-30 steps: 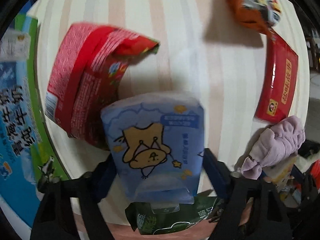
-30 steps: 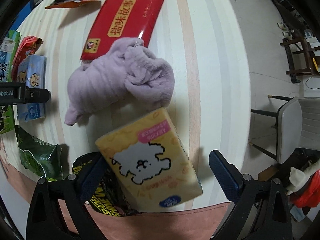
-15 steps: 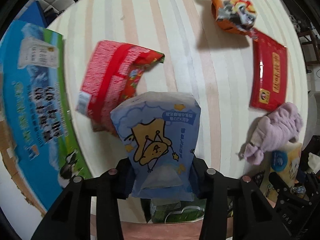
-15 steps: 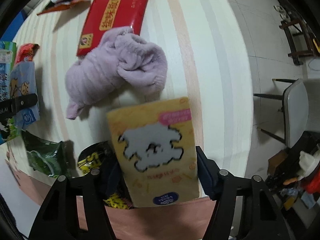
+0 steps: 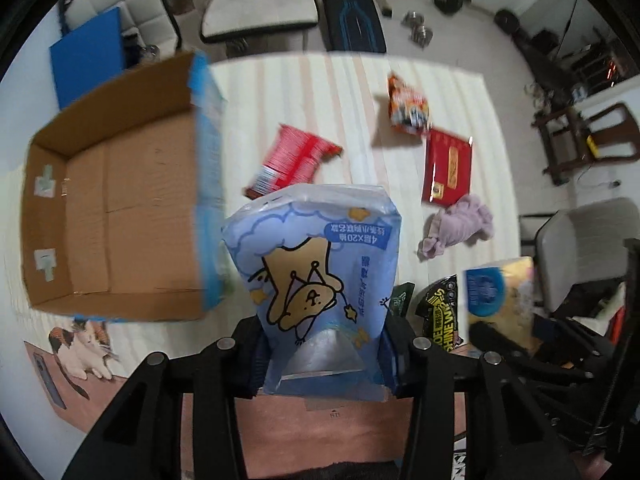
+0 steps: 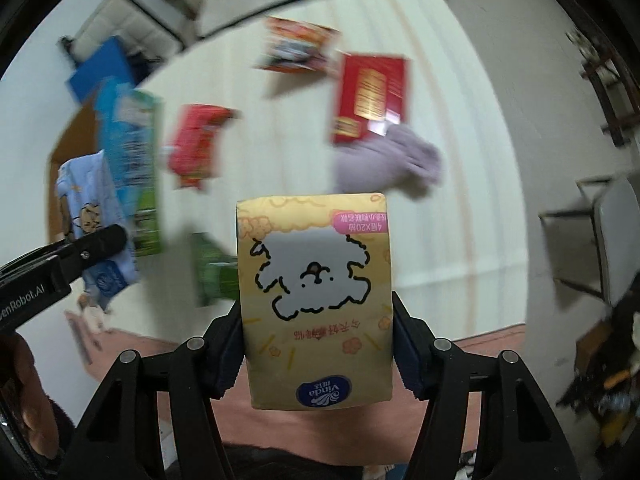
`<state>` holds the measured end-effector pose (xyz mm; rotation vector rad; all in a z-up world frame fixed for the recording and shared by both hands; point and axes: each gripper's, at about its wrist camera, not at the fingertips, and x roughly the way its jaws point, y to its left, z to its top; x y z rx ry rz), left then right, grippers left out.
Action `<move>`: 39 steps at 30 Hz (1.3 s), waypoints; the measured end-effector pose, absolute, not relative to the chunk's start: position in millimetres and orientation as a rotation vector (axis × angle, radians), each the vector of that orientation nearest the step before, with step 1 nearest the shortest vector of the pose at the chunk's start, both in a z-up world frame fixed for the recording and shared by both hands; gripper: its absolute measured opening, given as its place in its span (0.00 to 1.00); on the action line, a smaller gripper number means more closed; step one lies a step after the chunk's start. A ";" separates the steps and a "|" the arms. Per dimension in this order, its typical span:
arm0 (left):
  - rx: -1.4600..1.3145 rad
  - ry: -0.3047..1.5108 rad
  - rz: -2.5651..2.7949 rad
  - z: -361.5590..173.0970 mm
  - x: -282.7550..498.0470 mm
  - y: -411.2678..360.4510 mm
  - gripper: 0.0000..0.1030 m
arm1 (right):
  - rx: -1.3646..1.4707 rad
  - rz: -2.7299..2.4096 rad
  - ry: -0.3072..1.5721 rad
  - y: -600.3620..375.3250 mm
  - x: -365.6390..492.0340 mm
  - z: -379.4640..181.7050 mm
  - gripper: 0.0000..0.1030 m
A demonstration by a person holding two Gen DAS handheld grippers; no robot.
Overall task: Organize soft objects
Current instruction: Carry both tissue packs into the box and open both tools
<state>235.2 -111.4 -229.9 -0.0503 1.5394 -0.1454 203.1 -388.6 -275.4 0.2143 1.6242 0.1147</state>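
here two tissue packs were aloft, one in each hand-held gripper, above the striped surface (image 5: 304,92).
the left hand-held gripper (image 5: 324,354) was clenched on the blue tissue pack (image 5: 316,276), lodged between its fingers just right of one open cardboard box (image 5: 116,220). the right hand-held gripper (image 6: 318,350) gripped the yellow tissue pack (image 6: 316,296) the same way. below lay one purple cloth (image 5: 460,228), one flat red packet (image 5: 448,168), one red snack bag (image 5: 292,160) and one orange snack bag (image 5: 408,106).
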 end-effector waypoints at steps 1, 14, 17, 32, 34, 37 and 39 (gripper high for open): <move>-0.057 1.525 -0.144 -219.8 238.0 -103.0 0.40 | 0.208 0.138 1.607 -374.3 206.0 -262.9 0.64; -0.151 1.528 -0.007 -251.3 326.6 68.1 0.40 | 0.157 0.300 1.503 -134.5 306.8 -233.8 0.64; -0.223 1.602 0.006 -288.6 348.5 105.2 0.40 | 0.142 0.292 1.525 -89.1 329.1 -260.3 0.64; -0.232 1.770 -0.104 -391.0 405.6 148.3 0.43 | 0.082 0.193 1.604 19.8 394.6 -377.8 0.64; -0.234 1.769 -0.089 -391.7 406.4 150.1 0.45 | 0.070 0.187 1.599 24.3 395.9 -381.7 0.64; -0.215 1.765 -0.075 -392.1 405.6 157.6 0.55 | 0.068 0.187 1.603 24.5 398.8 -386.0 0.68; -0.179 1.752 -0.062 -388.3 403.0 160.7 0.69 | 0.050 0.176 1.602 23.9 399.0 -384.7 0.77</move>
